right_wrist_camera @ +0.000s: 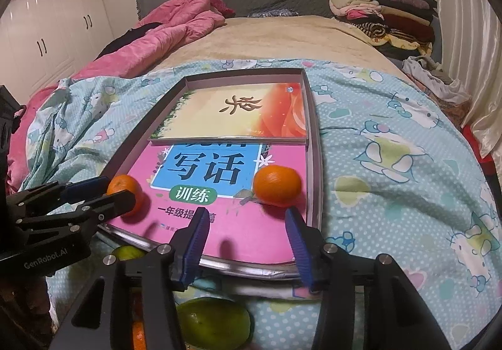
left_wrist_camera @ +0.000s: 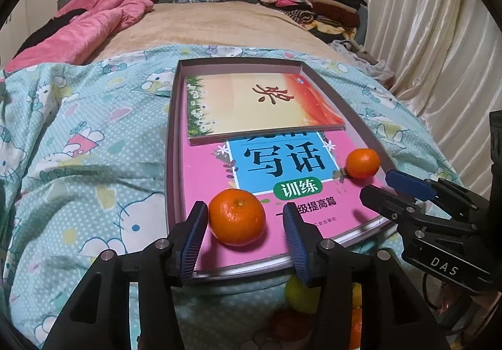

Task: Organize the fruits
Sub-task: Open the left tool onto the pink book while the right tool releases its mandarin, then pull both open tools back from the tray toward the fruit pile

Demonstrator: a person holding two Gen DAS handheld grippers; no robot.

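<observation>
Left gripper [left_wrist_camera: 244, 218]: jaws wide apart, one on either side of the near orange [left_wrist_camera: 237, 217]. The left pad looks to be at or just off the peel, and the right pad stands clear of it. Nothing is clamped.
Left pose: low and nearly level, pointing toward 12 o'clock over the tray's near edge, fingers just above the book.
Right gripper [right_wrist_camera: 246, 224]: jaws also wide and holding nothing. The far orange [right_wrist_camera: 277, 185] sits just past the right fingertip, at about 1 o'clock from the gap.
Right pose: low over the tray's near right corner, aimed toward 12 o'clock. In the left view it comes in from 3 o'clock, tilted toward the fruit.
Oranges: both rest on the pink book [left_wrist_camera: 216, 168], one near each front corner, well apart from each other. Probably they are being laid out in a tidy row.
Tray [left_wrist_camera: 171, 142]: a shallow box on the bed [left_wrist_camera: 78, 146]. It holds the pink book, with a yellow-red book [left_wrist_camera: 251, 102] stacked over its far half. I judge the books give round fruit a flat, firm floor that the soft quilt would not.
Other fruit: a green one [right_wrist_camera: 213, 323] lies on the quilt below the right gripper at 6 o'clock. More orange and yellowish pieces are partly hidden beside it, likely the supply still to be sorted.
Risk: oranges could roll on the glossy cover.
</observation>
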